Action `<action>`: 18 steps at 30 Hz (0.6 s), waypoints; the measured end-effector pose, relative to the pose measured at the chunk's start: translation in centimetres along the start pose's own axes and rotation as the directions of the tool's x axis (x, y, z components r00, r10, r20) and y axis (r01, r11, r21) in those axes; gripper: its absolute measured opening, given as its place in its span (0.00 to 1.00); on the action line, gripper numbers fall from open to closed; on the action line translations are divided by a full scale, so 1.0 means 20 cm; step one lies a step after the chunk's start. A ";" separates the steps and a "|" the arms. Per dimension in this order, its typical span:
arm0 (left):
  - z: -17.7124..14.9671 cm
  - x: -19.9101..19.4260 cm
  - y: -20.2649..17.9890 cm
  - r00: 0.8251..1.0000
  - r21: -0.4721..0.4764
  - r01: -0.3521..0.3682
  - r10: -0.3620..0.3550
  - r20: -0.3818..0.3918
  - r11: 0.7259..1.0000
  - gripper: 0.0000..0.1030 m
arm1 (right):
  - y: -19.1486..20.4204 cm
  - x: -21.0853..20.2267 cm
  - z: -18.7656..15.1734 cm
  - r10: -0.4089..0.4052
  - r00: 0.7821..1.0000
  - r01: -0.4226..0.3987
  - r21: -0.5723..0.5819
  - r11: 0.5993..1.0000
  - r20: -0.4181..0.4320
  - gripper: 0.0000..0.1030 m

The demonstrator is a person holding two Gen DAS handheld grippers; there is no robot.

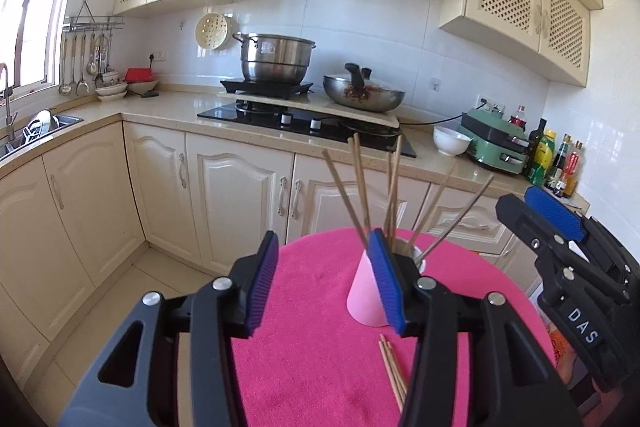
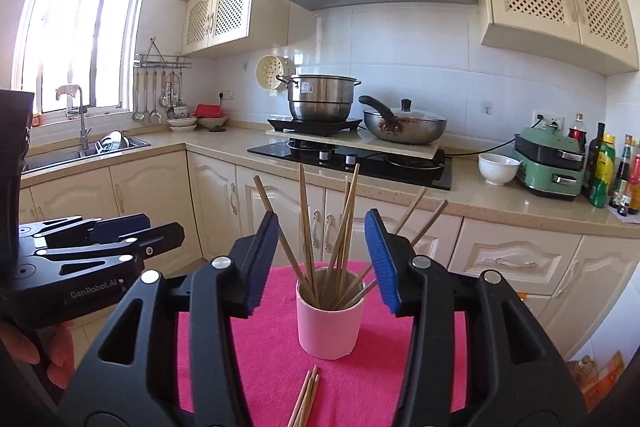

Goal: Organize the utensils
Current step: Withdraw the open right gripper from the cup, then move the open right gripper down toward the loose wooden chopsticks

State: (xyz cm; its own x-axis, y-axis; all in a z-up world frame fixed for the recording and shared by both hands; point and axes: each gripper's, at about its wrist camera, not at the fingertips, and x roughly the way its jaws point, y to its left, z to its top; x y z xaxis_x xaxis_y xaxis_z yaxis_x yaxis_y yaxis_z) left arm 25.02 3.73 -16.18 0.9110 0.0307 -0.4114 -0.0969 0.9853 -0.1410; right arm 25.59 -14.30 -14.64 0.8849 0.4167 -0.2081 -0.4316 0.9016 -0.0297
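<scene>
A pink cup stands upright on a round table under a pink cloth. It holds several wooden chopsticks that fan out above its rim. A few more chopsticks lie flat on the cloth in front of it. In the left wrist view the cup and the loose chopsticks sit right of centre. My left gripper is open and empty, left of the cup. My right gripper is open and empty, above the table with the cup showing between its fingers.
Beyond the table runs a kitchen counter with a hob, a steel pot, a wok, a white bowl, a green appliance and bottles. A sink is at the left. Cabinets stand below.
</scene>
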 end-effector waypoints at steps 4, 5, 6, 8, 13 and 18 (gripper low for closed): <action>0.04 -0.13 -0.03 1.000 0.023 0.019 -0.019 0.019 1.000 0.48 | 0.03 -0.15 0.06 -0.026 1.000 0.026 0.008 1.000 0.010 0.45; 0.05 -0.16 -0.04 1.000 0.025 0.020 -0.021 0.024 0.999 0.48 | 0.03 -0.18 0.06 -0.032 0.999 0.032 0.015 0.999 0.009 0.46; 0.06 -0.20 -0.05 0.999 0.024 0.025 -0.026 0.035 0.999 0.49 | 0.03 -0.21 0.07 -0.039 0.999 0.038 0.019 0.999 0.009 0.47; 0.07 -0.26 -0.06 0.999 0.023 0.020 -0.021 0.045 1.000 0.51 | 0.04 -0.27 0.09 -0.047 0.999 0.047 0.025 0.999 0.004 0.49; 0.08 -0.37 -0.10 0.999 0.035 0.040 -0.040 0.017 0.999 0.52 | 0.04 -0.37 0.11 -0.040 0.999 0.043 0.079 0.996 -0.037 0.51; 0.08 -0.47 -0.12 0.999 0.039 0.031 -0.032 0.027 0.999 0.53 | 0.03 -0.41 0.10 -0.024 0.996 0.038 0.152 0.988 -0.091 0.52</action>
State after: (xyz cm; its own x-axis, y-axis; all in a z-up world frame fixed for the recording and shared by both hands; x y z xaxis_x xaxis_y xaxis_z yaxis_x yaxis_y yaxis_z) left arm 17.34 1.28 -10.54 0.9240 0.0039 -0.3824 -0.0532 0.9915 -0.1185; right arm 18.46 -16.94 -10.92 0.8753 0.3828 -0.2955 -0.3664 0.9238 0.1114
